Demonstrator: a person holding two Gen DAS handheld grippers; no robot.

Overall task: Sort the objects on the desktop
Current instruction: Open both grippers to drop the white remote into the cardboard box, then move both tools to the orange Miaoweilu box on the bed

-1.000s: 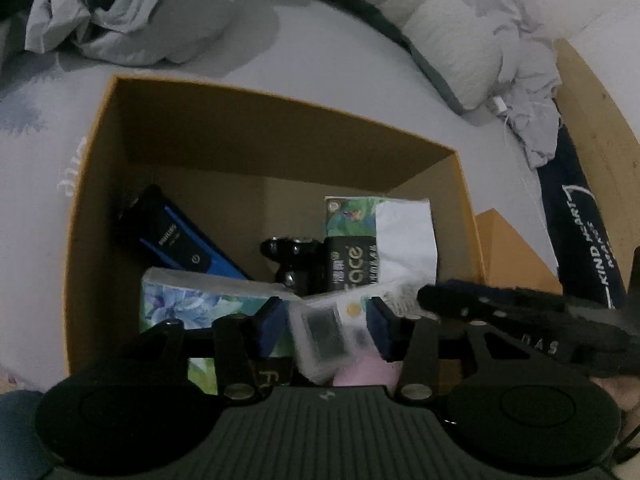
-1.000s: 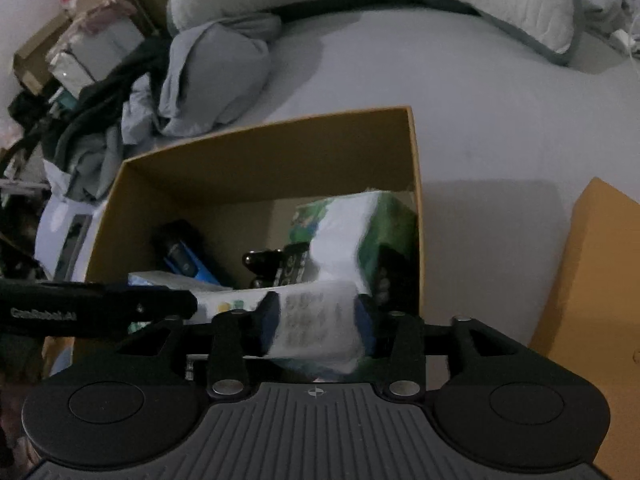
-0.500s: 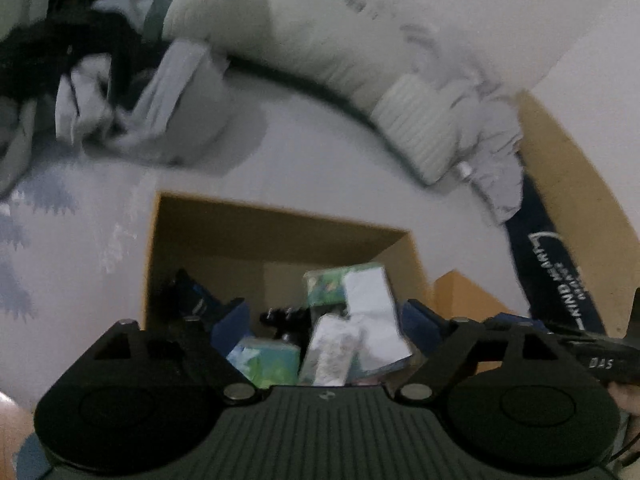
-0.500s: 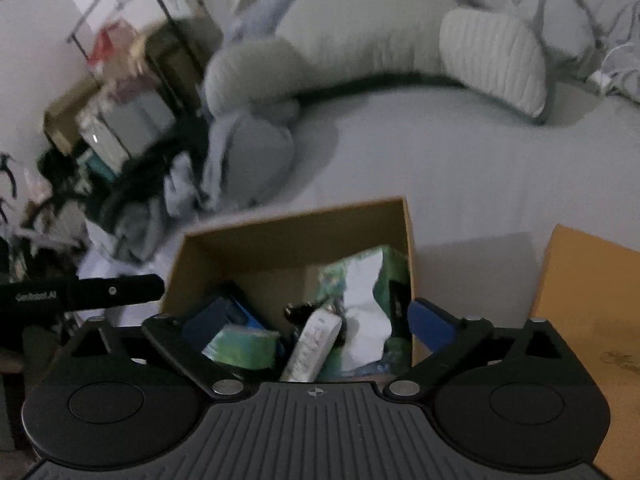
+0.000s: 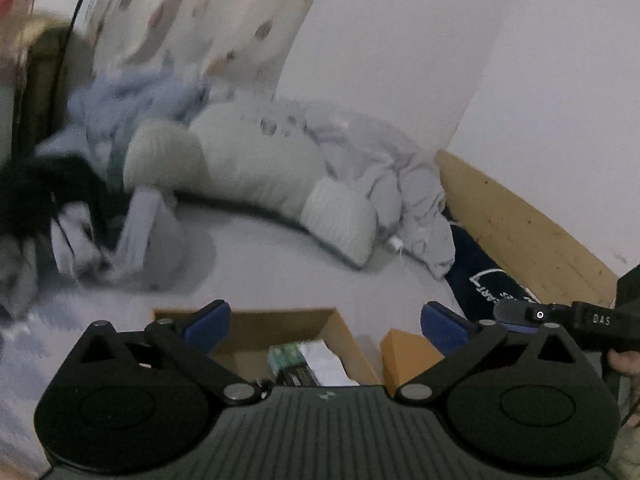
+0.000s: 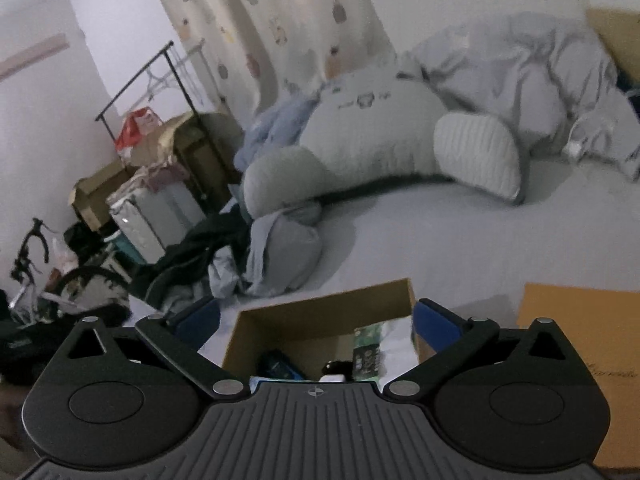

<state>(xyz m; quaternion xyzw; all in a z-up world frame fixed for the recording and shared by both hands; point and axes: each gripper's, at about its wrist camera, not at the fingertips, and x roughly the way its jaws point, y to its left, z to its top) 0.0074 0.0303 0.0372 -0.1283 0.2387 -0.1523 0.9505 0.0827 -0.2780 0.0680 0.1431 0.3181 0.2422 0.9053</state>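
Both claws gape wide and carry nothing: the left claw point(image 5: 326, 320) and right claw point(image 6: 316, 316) hover level above the cardboard box point(image 6: 320, 312). It sits on a grey bed point(image 6: 460, 240) and holds a green tissue pack point(image 6: 368, 350). Patterned curtains point(image 6: 272, 20) hang behind a big pillow point(image 6: 372, 132).

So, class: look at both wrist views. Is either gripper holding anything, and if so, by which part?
Nothing is held. The left gripper and the right gripper both stand wide open with nothing between their blue pads, above the cardboard box.
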